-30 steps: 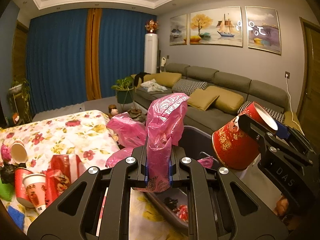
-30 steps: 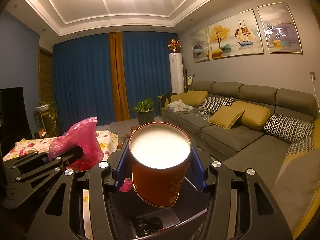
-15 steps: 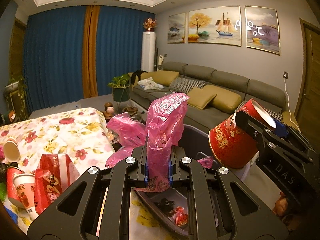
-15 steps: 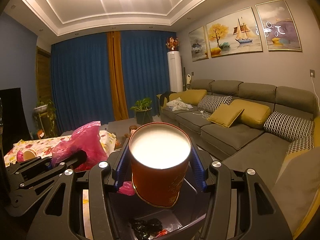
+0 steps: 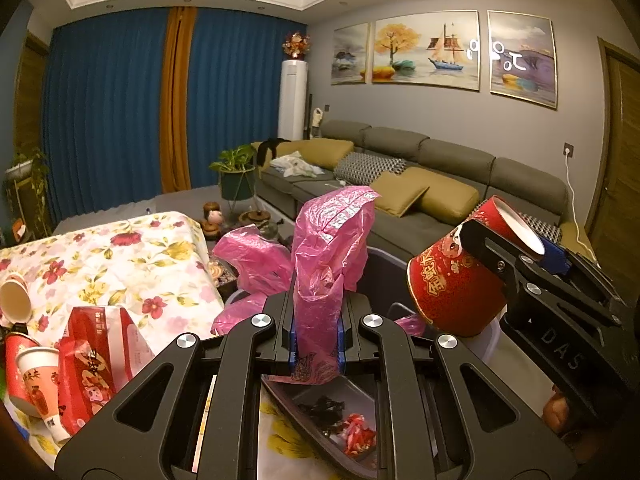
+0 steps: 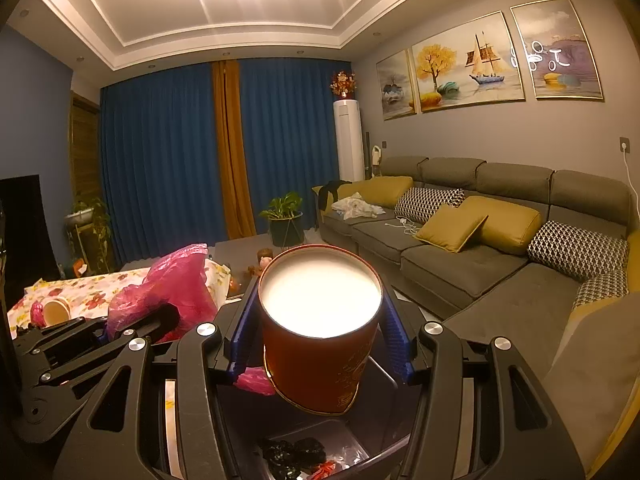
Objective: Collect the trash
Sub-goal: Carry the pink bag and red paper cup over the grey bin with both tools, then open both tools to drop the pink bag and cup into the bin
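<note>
The left hand-held gripper (image 5: 314, 334) is pinched nearly closed on a crumpled pink plastic bag (image 5: 332, 248), whose bulk stands up from the blue pads and spreads toward 12 o'clock; a second fold of the bag billows out at about 10 o'clock from the pads. The right hand-held gripper (image 6: 320, 334) stands about half wide, its ribbed blue pads pressed on both sides of a red paper cup (image 6: 320, 332) that it holds with the white inside facing the camera. In the left wrist view this cup (image 5: 452, 280) hangs tilted at 3 o'clock from the bag, mouth turned up and away, clamped in the right hand-held gripper (image 5: 516, 256). Below both grippers, toward 6 o'clock, sits a dark bin (image 5: 384, 276) with black scraps and a bit of red wrapper on its bottom (image 5: 340, 420); the cup is above the bin's opening and not touching it. At 9 o'clock in the left wrist view lies a bench with a flowered cloth (image 5: 120, 256), and at its near edge toward 8 o'clock lie more trash: a red carton (image 5: 96, 356), an upright printed paper cup (image 5: 40, 384) and a cup on its side (image 5: 14, 296). A grey sofa (image 6: 480, 256) with yellow cushions runs along the wall at 2 o'clock.
</note>
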The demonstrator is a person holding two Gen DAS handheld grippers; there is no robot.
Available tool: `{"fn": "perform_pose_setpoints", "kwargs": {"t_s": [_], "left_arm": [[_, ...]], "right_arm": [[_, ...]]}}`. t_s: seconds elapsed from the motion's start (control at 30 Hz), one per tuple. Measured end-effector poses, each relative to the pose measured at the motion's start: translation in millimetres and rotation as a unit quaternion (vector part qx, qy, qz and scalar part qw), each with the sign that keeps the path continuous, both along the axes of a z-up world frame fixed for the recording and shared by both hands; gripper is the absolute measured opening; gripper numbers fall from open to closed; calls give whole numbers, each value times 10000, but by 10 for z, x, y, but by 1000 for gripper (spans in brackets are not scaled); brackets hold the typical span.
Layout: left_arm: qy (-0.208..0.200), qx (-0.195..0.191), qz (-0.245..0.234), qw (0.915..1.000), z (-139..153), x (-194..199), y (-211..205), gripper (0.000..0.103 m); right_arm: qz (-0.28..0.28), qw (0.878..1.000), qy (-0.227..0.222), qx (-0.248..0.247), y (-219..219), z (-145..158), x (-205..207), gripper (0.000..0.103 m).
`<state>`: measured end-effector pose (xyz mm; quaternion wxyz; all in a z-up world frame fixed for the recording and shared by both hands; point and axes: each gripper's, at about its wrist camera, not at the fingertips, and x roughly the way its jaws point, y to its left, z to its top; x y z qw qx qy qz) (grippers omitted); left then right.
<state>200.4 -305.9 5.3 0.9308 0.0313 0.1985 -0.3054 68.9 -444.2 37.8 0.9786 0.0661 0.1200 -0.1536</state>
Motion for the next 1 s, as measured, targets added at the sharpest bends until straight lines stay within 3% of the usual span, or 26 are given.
{"fn": "perform_pose_setpoints", "kwargs": {"t_s": [0.53,0.6,0.67,0.7,0.8,1.0], "left_arm": [[100,-24,-223,9997,-69,93,-28,13],[125,-41,-352,9993,-86,114,-23,15],[111,10,-376,9992,-105,142,-16,25],[93,47,-351,9993,-120,155,-13,40],[88,-7,-255,9996,-141,171,42,66],[45,-63,26,10000,-121,138,237,81]], "right_arm": [[-6,10000,37,49,-28,-9,50,55],[-8,10000,36,67,-36,-12,56,61],[-31,10000,-22,91,-65,-9,31,68],[-50,9999,-50,100,-75,-1,17,68],[-95,9998,-73,153,-93,2,-11,71],[-108,9996,-194,194,-27,21,-144,81]]}}
